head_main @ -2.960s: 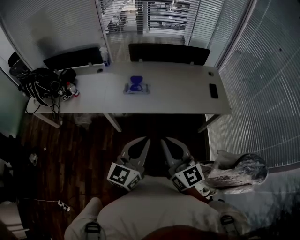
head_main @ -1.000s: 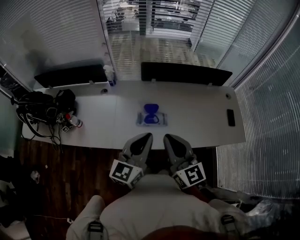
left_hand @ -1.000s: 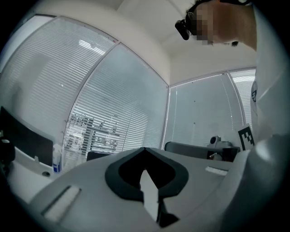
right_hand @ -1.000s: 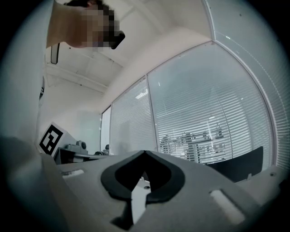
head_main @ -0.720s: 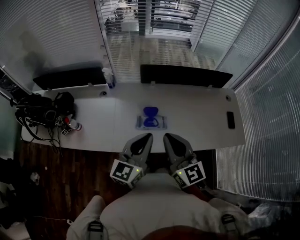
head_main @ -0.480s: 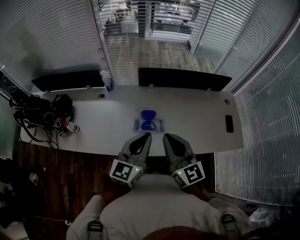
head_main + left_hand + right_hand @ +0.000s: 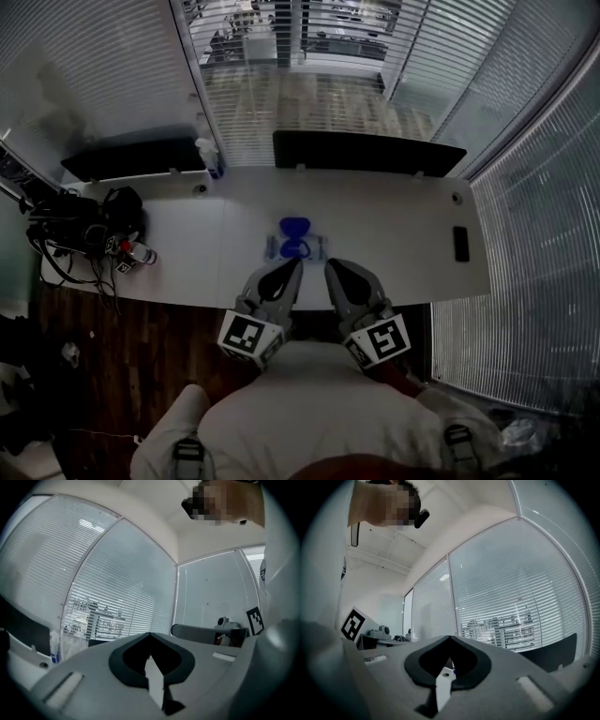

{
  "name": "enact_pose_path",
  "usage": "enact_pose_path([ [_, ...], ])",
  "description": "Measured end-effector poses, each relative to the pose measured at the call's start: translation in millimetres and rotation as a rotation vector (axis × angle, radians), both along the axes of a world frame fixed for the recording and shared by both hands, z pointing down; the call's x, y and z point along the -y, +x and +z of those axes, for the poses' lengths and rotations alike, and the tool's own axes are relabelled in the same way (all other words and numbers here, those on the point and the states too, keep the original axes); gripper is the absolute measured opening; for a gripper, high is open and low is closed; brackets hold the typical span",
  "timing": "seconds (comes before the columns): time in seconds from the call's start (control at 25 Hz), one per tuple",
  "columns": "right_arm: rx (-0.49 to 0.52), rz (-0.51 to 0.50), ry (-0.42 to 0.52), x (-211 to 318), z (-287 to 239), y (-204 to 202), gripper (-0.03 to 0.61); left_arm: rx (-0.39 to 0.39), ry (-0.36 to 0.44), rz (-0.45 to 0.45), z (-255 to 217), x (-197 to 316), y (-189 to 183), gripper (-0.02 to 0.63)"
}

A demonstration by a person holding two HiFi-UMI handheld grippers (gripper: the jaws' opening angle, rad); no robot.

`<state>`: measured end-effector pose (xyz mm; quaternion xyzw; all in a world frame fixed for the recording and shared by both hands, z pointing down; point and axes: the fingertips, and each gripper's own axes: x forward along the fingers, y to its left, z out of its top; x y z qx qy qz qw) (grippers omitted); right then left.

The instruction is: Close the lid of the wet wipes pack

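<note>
blue plastic marks the wet wipes pack (image 7: 295,247), lying flat near the middle of the white table (image 7: 394,234), toward its near edge. its blue lid (image 7: 294,227) looks flipped open toward the far side, though it is small in the head view and i can't read the hinge.

over the last few seconds the table has come much closer in the head view: the person has walked up to it, and the pack, which sat well beyond the jaws a moment ago, now shows just past the tips of both. the left gripper (image 7: 292,264) and right gripper (image 7: 330,265) are held side by side over the dark wood floor (image 7: 141,347), short of the table's near edge, touching nothing.

each gripper's own view shows its jaws pressed together at the tips with nothing between them; a speck of blue shows through the right one's gap, probably the lid.

so the approach seems nearly done and the closing itself not begun. a black bag (image 7: 89,220) sits at the table's left end and a phone (image 7: 460,244) at the right, both well apart from the pack.
</note>
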<state>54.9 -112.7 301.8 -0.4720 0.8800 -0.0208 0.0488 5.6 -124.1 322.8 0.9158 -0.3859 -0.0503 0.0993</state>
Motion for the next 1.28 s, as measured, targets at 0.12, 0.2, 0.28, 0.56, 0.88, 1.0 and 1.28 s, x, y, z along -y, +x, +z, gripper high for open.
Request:
enact_pose_path([
  [0.12, 0.000, -0.010, -0.010, 4, 0, -2, 0.000, -0.004, 0.005, -0.005, 1, 7, -1, 0.002],
  [0.2, -0.005, -0.013, -0.020, 6, 3, -2, 0.000, 0.005, 0.004, -0.007, 2, 12, -2, 0.002],
  [0.28, -0.012, -0.018, -0.032, 11, 9, 0, 0.000, 0.012, -0.011, -0.009, 8, 16, -2, 0.002],
  [0.56, -0.041, -0.050, -0.082, 29, 33, -4, 0.000, 0.046, -0.073, -0.020, 27, 34, -5, 0.002],
  [0.88, -0.091, -0.104, -0.143, 53, 75, -13, 0.000, 0.065, -0.156, -0.053, 69, 55, -6, 0.002],
  [1.0, -0.102, -0.131, -0.170, 69, 88, -19, 0.000, 0.093, -0.191, -0.078, 90, 69, -11, 0.002],
  [1.28, -0.192, -0.230, -0.214, 99, 141, -33, 0.002, 0.127, -0.278, -0.084, 147, 91, -19, 0.002],
])
